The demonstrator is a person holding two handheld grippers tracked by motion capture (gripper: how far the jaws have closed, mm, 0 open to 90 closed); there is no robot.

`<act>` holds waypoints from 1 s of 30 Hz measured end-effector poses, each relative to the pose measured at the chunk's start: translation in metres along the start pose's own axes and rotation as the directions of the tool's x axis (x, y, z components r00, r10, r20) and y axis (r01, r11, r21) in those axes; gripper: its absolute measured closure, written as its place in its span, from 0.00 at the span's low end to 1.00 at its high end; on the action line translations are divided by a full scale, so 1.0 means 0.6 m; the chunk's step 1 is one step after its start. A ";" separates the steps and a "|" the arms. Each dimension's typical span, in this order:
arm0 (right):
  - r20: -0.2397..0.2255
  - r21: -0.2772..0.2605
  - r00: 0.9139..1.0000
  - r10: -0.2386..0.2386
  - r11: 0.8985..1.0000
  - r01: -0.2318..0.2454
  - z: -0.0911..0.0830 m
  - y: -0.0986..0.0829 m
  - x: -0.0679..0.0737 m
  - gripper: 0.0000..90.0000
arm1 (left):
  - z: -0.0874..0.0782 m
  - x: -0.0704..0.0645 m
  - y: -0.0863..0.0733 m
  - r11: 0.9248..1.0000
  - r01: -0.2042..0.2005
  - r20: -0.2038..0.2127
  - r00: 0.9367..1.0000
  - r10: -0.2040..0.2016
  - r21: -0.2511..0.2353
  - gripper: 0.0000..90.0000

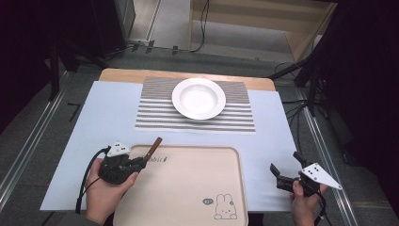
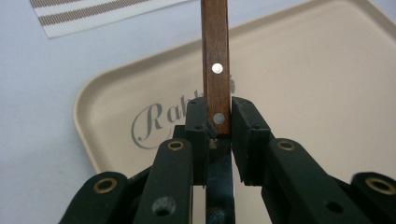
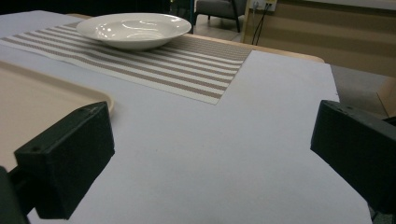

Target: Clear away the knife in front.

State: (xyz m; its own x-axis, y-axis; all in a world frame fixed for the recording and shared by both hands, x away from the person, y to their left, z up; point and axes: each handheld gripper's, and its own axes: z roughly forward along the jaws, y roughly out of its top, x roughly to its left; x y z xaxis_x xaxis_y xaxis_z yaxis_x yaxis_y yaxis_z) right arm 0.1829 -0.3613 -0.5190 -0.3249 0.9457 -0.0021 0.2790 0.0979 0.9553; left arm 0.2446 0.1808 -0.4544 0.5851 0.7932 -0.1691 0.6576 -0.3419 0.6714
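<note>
Two hands low; left tool [image 1: 139, 164] grips knife handle [image 1: 154, 146].

Black tongs [image 1: 141, 163] with brass rivets, grey triangular plates, trailing black cables.

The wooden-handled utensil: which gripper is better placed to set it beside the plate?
Left. The left gripper already clamps the wooden handle; the right gripper is open, beside the tray.

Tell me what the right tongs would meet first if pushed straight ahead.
Probably nothing at first: the open right tongs face bare table cover. Further along comes the striped placemat corner, though depth is uncertain.
</note>
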 end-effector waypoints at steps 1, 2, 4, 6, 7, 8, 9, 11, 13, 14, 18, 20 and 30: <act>0.000 0.000 1.000 0.000 1.000 0.000 0.000 0.000 0.000 0.00 | 0.000 0.000 0.000 1.000 0.000 0.000 1.000 0.000 0.000 0.86; 0.000 0.000 1.000 0.000 1.000 0.000 0.000 0.000 0.000 0.00 | 0.000 -0.001 -0.004 1.000 0.005 0.000 1.000 -0.005 -0.002 0.86; -0.001 0.000 1.000 0.000 1.000 0.000 0.000 0.000 0.000 0.00 | 0.000 -0.002 -0.012 1.000 0.010 -0.005 1.000 -0.010 -0.001 0.86; -0.004 -0.001 1.000 0.002 1.000 -0.002 -0.001 0.000 0.000 0.00 | 0.001 -0.003 -0.020 1.000 0.021 0.002 1.000 -0.021 0.003 0.86; -0.004 -0.001 1.000 0.002 1.000 -0.002 -0.001 0.000 0.000 0.00 | 0.001 -0.003 -0.023 1.000 0.020 0.000 1.000 -0.020 0.006 0.86; -0.005 -0.003 1.000 0.002 1.000 -0.002 -0.001 0.000 0.000 0.00 | 0.002 -0.004 -0.027 1.000 0.023 -0.003 1.000 -0.023 0.008 0.86; -0.006 -0.004 1.000 0.002 1.000 -0.002 -0.001 0.000 -0.001 0.00 | 0.002 -0.004 -0.029 1.000 0.025 -0.001 1.000 -0.025 0.009 0.86; -0.006 -0.004 1.000 0.003 1.000 -0.003 -0.001 0.000 0.000 0.00 | 0.005 -0.006 -0.038 0.999 0.031 0.001 1.000 -0.031 0.013 0.86; -0.007 -0.004 1.000 0.002 1.000 -0.002 -0.001 0.000 0.000 0.00 | 0.006 -0.007 -0.040 0.999 0.029 -0.002 1.000 -0.029 0.015 0.86; -0.007 -0.004 1.000 0.002 1.000 -0.002 -0.001 0.000 0.000 0.00 | 0.007 -0.008 -0.042 0.999 0.028 -0.005 1.000 -0.028 0.017 0.86; -0.005 -0.002 1.000 -0.004 1.000 0.004 0.000 0.000 0.000 0.00 | 0.011 -0.007 -0.050 0.999 0.038 -0.002 0.999 -0.038 0.025 0.86; -0.004 -0.002 1.000 -0.004 1.000 0.004 0.000 0.000 0.000 0.00 | 0.012 -0.007 -0.052 0.999 0.037 -0.004 0.999 -0.037 0.025 0.86; -0.005 -0.003 1.000 0.004 1.000 -0.004 -0.001 0.000 0.000 0.00 | 0.019 -0.013 -0.062 0.999 0.023 -0.037 0.999 -0.022 0.041 0.86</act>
State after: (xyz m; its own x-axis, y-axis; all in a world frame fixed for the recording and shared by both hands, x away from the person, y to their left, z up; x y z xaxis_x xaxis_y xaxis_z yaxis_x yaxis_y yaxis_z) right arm 0.1822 -0.3616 -0.5190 -0.3284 0.9445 0.0032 0.2776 0.0932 0.9561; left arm 0.2213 0.1817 -0.4861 0.5527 0.8185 -0.1567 0.6898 -0.3438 0.6372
